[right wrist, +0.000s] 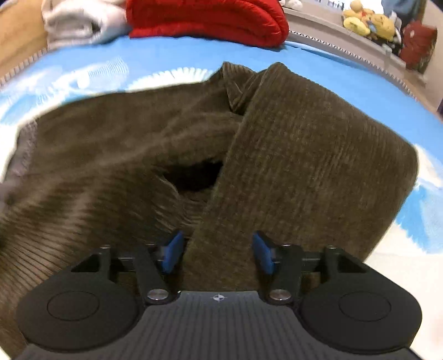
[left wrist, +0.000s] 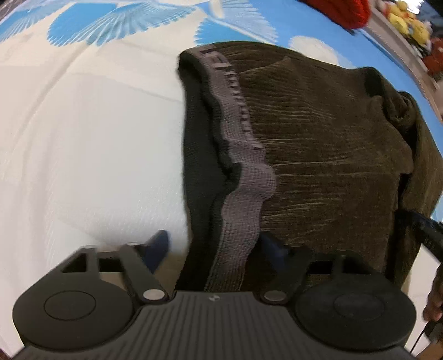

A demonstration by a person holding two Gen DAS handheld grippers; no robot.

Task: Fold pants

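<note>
Blue-and-white bedding carries a pair of brown corduroy pants, spread flat across the bed. Nearest the left wrist camera, the left gripper points down with its blue fingers parted on either side of the grey waistband, not pressing on it. The right gripper stands with its fingers apart around a folded leg of the pants, without clamping it. Farther back lie a red blanket, pale folded laundry and yellow stuffed toys on a ledge.
</note>
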